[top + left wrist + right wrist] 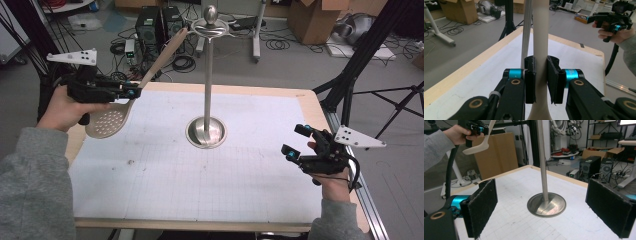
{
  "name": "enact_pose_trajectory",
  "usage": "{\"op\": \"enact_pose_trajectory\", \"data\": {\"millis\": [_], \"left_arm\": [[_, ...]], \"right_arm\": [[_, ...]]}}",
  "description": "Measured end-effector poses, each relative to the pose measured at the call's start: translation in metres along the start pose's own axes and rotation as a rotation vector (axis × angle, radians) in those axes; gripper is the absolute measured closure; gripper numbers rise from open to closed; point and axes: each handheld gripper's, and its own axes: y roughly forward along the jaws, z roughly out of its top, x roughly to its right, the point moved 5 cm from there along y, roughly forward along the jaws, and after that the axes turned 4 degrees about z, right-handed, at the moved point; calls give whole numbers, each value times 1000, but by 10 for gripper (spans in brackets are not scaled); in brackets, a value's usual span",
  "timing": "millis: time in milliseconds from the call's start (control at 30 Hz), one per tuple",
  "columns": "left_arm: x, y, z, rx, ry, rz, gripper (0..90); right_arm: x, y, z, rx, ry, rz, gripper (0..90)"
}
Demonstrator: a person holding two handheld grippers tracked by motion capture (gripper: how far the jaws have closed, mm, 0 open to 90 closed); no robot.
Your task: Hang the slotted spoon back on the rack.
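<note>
A beige slotted spoon (107,122) hangs in the air over the table's left edge, its perforated head low and its handle slanting up to the right. My left gripper (132,91) is shut on that handle (541,45), with the pads pressing both sides (541,75). The handle's tip reaches close to the ring at the top of a steel stand (207,75). The stand's round base (546,205) sits mid-table. My right gripper (295,142) hovers open near the table's right edge, with nothing between its pads (481,205). It faces the stand and the spoon (475,148).
A white gridded mat (200,175) covers the wooden table (310,100). On the floor beyond are computer towers (150,25), cables, cardboard boxes (312,20) and black tripod legs (360,50). An aluminium rail (367,200) runs along the table's right side.
</note>
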Motion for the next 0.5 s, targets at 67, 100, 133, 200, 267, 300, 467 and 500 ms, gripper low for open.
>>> {"op": "enact_pose_trajectory", "data": {"millis": [67,100,133,200,267,300,467,500], "left_arm": [[1,2,0,-1,0,-4,777],[0,3,0,-4,3,-3,777],[1,4,0,-2,-1,-6,777],[0,5,-1,-5,-2,-4,777],[1,7,-2,-2,-6,-3,777],[1,8,-2,-4,-1,-4,777],[3,12,-3,-8,-3,-3,777],[3,12,-3,-9,-2,-2,777]], "right_arm": [[0,0,0,3,0,-1,95],[0,0,0,1,1,-1,95],[0,0,0,3,-2,-2,95],[0,0,0,5,-4,-2,95],[1,0,0,4,-4,-2,95],[1,0,0,5,-3,-1,95],[0,0,0,6,-4,-1,95],[0,0,0,6,-1,-2,95]]}}
